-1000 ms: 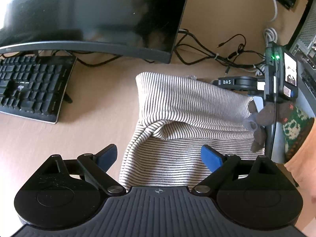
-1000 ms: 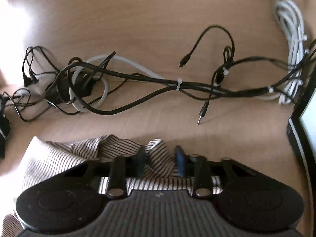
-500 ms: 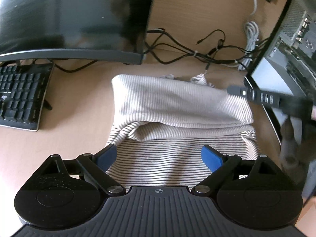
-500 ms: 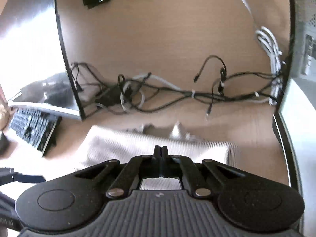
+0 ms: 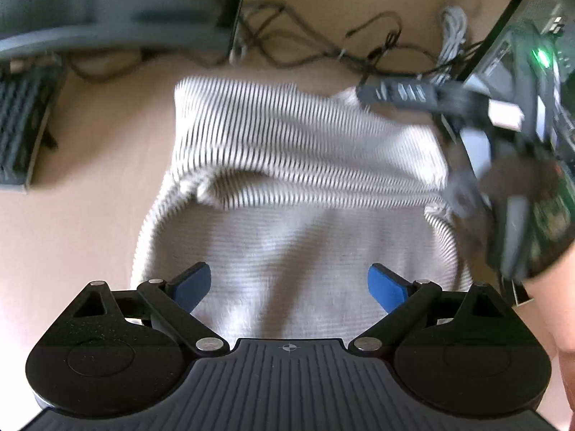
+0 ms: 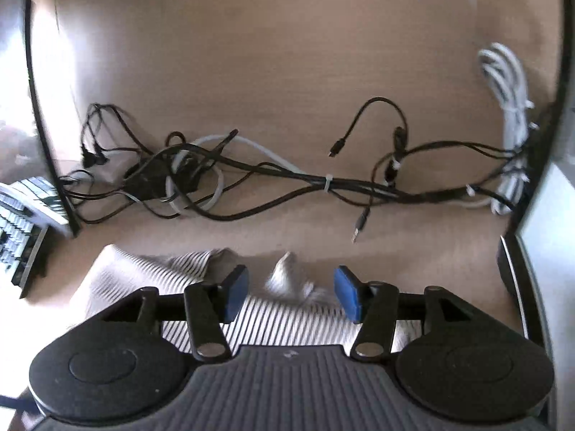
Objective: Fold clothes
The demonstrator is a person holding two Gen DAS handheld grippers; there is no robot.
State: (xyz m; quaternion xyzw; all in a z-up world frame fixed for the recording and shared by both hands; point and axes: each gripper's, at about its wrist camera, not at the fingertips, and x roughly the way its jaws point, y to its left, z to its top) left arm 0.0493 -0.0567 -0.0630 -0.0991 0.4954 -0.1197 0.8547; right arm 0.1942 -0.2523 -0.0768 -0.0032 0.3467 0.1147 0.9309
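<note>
The striped shirt (image 5: 298, 165), a soft ribbed knit in thin dark and pale lines, is lying on the tan wooden desk (image 5: 90, 215) straight ahead of my left gripper (image 5: 289, 285), with its far part doubled over toward me into a rounded, puffy fold and the flatter layer running in between and under my blue pads (image 5: 190, 283). Those left fingers are standing wide apart, holding nothing, hovering just over the near cloth. My right gripper (image 6: 291, 292) is sitting over the same shirt (image 6: 151, 276) from its far edge: its blue pads (image 6: 235, 292) are spread with a clear gap, and a small peak of bunched fabric is poking up between them, touching neither as far as I can tell. From my left side, the right gripper's dark body (image 5: 503, 136) is showing blurred at the shirt's right end, a green light glowing on it. Beyond the right fingertips a tangle of thin black cables (image 6: 251, 179) is sprawling across the desk, with a coiled white cord (image 6: 506, 89) to the far right. A black keyboard (image 5: 21, 125) is lying well off to the left of my left fingers, under a monitor's curved dark edge (image 5: 118, 32).
</note>
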